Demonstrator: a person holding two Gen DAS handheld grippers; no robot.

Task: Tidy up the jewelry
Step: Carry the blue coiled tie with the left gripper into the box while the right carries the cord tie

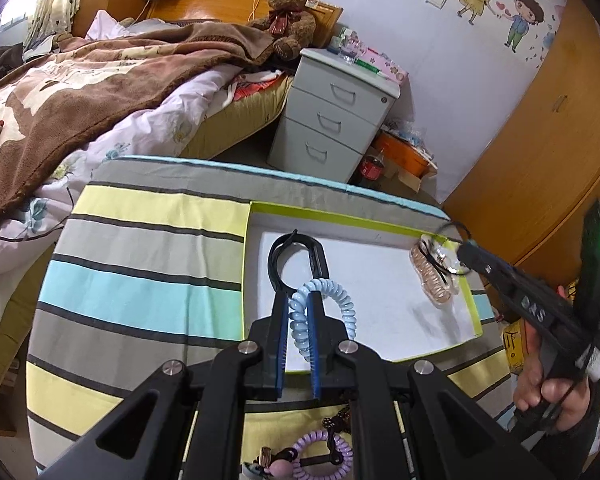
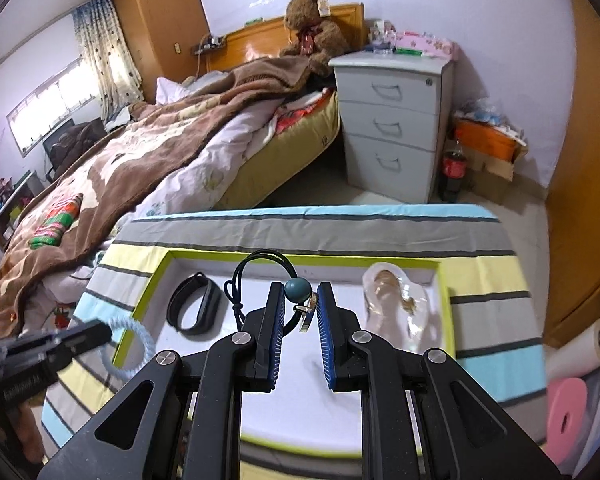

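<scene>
Left tool [image 1: 298,312] pinching blue spiral hair tie [image 1: 324,312] over near-left part of white tray [image 1: 474,308]: light, springy, best gripped across coil. Black wristband [image 2: 194,306] lies in tray. Right tool [image 2: 298,308] pinching black cord tie with teal bead [image 2: 298,289]; limp, grip near bead. Only left view shows purple coil tie [image 1: 320,452] on tabletop [image 1: 140,280].

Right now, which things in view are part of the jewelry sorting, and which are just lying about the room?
Part of the job:
- white tray
- black band in the tray
- pale clear piece in the tray
- blue coil tie, in the left gripper
- black cord with teal bead, in the right gripper
- purple coil tie

Lying about:
- teddy bear
- drawer cabinet
- cola bottle
</scene>
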